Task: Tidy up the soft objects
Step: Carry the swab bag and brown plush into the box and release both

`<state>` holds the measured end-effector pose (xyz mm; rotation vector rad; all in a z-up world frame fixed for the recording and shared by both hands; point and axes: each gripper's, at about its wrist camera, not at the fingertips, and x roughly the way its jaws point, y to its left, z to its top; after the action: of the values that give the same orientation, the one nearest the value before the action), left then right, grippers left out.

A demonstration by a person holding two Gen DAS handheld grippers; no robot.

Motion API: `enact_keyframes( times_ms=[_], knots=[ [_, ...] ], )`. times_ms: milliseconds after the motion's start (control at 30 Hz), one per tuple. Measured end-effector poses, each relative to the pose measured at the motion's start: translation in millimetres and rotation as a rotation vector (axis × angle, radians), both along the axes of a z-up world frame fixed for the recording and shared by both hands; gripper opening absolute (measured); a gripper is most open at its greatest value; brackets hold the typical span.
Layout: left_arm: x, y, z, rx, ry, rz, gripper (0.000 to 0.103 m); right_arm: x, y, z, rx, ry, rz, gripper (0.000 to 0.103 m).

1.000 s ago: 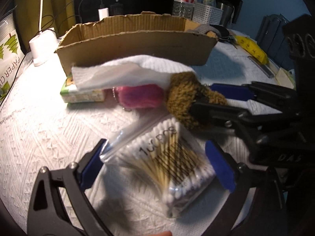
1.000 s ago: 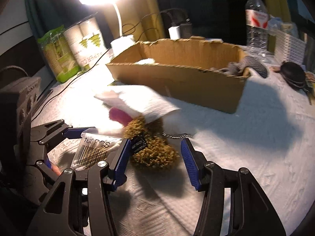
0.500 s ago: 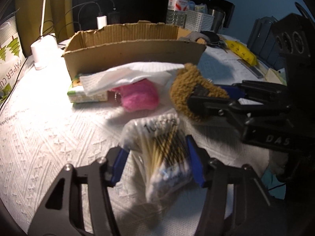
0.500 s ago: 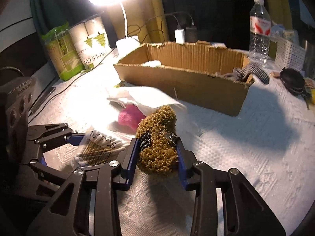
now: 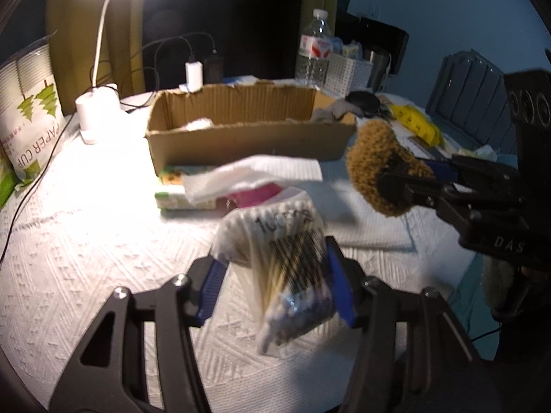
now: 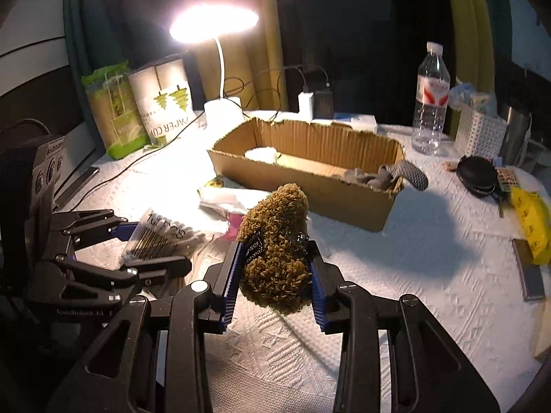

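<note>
My left gripper [image 5: 275,282] is shut on a clear bag of cotton swabs [image 5: 286,268] and holds it above the white table cover; the bag also shows in the right wrist view [image 6: 162,237]. My right gripper [image 6: 275,272] is shut on a brown curly plush toy [image 6: 275,241], lifted off the table; the toy also shows in the left wrist view [image 5: 378,168]. An open cardboard box [image 6: 310,172] stands behind, with a white pad and a grey fabric piece [image 6: 389,175] inside. A pink soft item [image 5: 255,196] lies under a white tissue [image 5: 251,172].
A lit desk lamp [image 6: 213,24], paper cup packs [image 6: 165,103], a water bottle [image 6: 430,99], a white basket [image 6: 478,134], a black pouch [image 6: 478,172] and a yellow packet [image 6: 530,220] surround the box. A green tissue pack [image 5: 172,192] lies by the box.
Both grippers closed on their objects and lifted them: the left took the cotton swab bag, the right took the brown plush toy. Both rose above the table.
</note>
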<state>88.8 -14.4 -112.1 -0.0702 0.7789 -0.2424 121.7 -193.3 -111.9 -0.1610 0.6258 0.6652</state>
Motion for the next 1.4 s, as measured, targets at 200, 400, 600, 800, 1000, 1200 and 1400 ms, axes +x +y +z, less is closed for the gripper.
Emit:
enact_keyframes(
  times_ms=[200, 400, 600, 800, 1000, 1200, 1400],
  knots=[
    [3.6, 13.2, 25.6, -0.001, -0.067, 0.021, 0.056, -1.6, 0.1, 14.4, 0.013, -0.036, -0.003, 0.038],
    [16.4, 23.0, 47.6, 0.003, -0.137, 0.031, 0.056, 10.0, -3.0, 27.8, 0.017, -0.067, -0.022, 0.038],
    [38.5, 30.9, 57.8, 0.005, -0.163, 0.022, 0.056, 32.4, -2.3, 37.2, 0.02, -0.082, -0.044, 0.038],
    [60.5, 36.0, 62.1, 0.003, -0.173, 0.013, 0.056, 55.7, 0.3, 39.5, 0.021, -0.082, -0.057, 0.038],
    [84.9, 36.4, 63.9, -0.009, -0.182, 0.004, 0.056, 78.4, -0.6, 40.9, 0.034, -0.08, -0.073, 0.038],
    [114.3, 28.5, 60.4, -0.027, -0.184, 0.009, 0.056, 102.4, -4.6, 36.3, 0.045, -0.065, -0.098, 0.038],
    [148.1, 12.8, 48.6, -0.035, -0.156, -0.01, 0.057, 124.0, -8.1, 27.6, 0.046, -0.043, -0.107, 0.038]
  ],
)
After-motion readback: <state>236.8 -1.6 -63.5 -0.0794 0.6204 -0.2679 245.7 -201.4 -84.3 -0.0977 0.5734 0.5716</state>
